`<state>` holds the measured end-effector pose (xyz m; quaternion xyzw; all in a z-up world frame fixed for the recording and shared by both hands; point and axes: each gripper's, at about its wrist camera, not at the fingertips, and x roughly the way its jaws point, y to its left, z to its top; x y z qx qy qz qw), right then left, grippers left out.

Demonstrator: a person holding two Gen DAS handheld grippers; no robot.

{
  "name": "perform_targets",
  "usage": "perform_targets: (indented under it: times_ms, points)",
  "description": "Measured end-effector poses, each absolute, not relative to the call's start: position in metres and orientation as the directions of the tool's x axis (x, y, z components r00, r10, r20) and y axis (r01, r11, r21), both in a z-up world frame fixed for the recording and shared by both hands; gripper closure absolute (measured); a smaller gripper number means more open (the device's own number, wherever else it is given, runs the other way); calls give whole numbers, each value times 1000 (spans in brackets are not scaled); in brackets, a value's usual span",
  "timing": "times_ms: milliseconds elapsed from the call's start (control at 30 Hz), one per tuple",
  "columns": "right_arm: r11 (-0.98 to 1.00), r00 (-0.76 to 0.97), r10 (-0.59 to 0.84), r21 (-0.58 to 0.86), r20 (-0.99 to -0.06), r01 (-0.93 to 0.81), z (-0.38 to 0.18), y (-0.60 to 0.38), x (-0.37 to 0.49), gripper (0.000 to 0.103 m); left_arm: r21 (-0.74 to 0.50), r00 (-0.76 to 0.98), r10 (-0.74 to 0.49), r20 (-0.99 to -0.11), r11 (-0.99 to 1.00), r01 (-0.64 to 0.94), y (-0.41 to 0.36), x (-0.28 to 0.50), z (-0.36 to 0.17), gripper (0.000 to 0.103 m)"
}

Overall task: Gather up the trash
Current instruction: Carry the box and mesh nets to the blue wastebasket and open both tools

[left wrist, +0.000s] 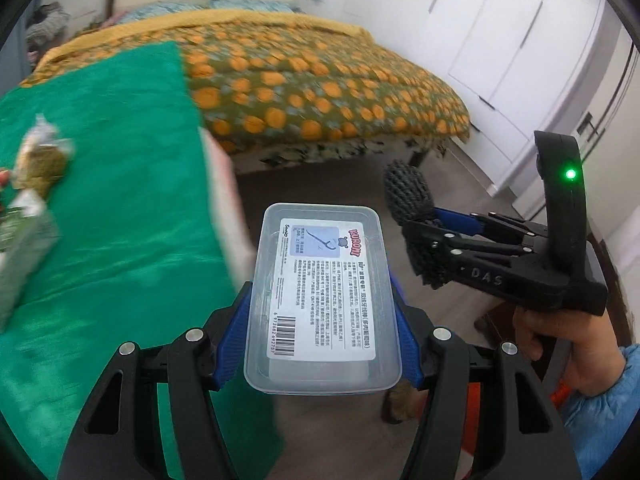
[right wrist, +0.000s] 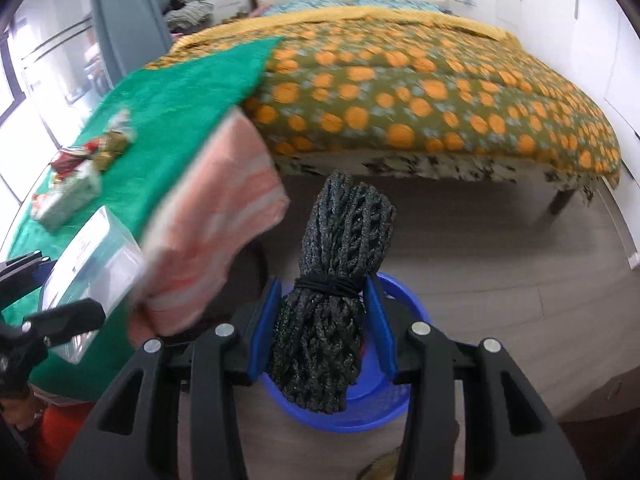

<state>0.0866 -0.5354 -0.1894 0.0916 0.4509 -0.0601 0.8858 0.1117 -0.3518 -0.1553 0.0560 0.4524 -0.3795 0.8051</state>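
Clear plastic box (left wrist: 322, 304) w/ white label; black rope bundle (right wrist: 332, 292), band-tied.

bed (right wrist: 400, 92) orange-dotted quilt | white wardrobe (left wrist: 500, 40) | pale wood floor (right wrist: 500, 248)

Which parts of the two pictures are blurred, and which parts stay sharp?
Left wrist view: the plastic box is sharp, while the green cloth and the wrappers on it are smeared. Right wrist view: the black rope bundle is sharp, the pink towel and bedspread blurred.
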Motion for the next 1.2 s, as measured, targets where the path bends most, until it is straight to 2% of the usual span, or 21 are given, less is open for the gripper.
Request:
perform_targets:
  times_ms: [233, 533, 600, 633, 667, 767, 933, 1100, 1200]
  points:
    - [953, 534, 23, 180, -845, 244, -223, -574, 88, 61, -238, 260, -520, -814, 706, 667, -413, 116, -209, 41]
    - [933, 512, 47, 221, -858, 285, -239, -595, 87, 60, -223, 229, -475, -850, 717, 660, -443, 128, -251, 40]
    - [928, 515, 40, 223, -856, 299, -241, -598, 87, 55, -225, 221, -472, -854, 716, 661, -447, 130, -258, 39]
    - [925, 518, 37, 225, -855, 306, -242, -600, 87, 48, -226, 214, -467, -858, 716, 660, -450, 132, -262, 30]
    - [922, 520, 38, 231, -853, 312, -243, -602, 88, 33, -225, 214, -465, -859, 719, 658, -452, 133, -264, 26]
    - [908, 540, 39, 255, -841, 332, -240, -609, 85, 31, -213, 234, -462, -856, 727, 653, -456, 138, -262, 24]
    - [907, 587, 28, 267, -809, 325, -222, -608, 81, 30, -211, 286, -501, -816, 721, 661, -441, 131, -230, 20]
    - [919, 626, -42, 217, -778, 330, -201, -592, 78, 12, -226, 317, -553, -771, 703, 675, -408, 110, -189, 15]
    - [928, 647, -88, 174, -758, 329, -190, -576, 79, 12, -219, 333, -560, -759, 701, 679, -375, 95, -176, 14]
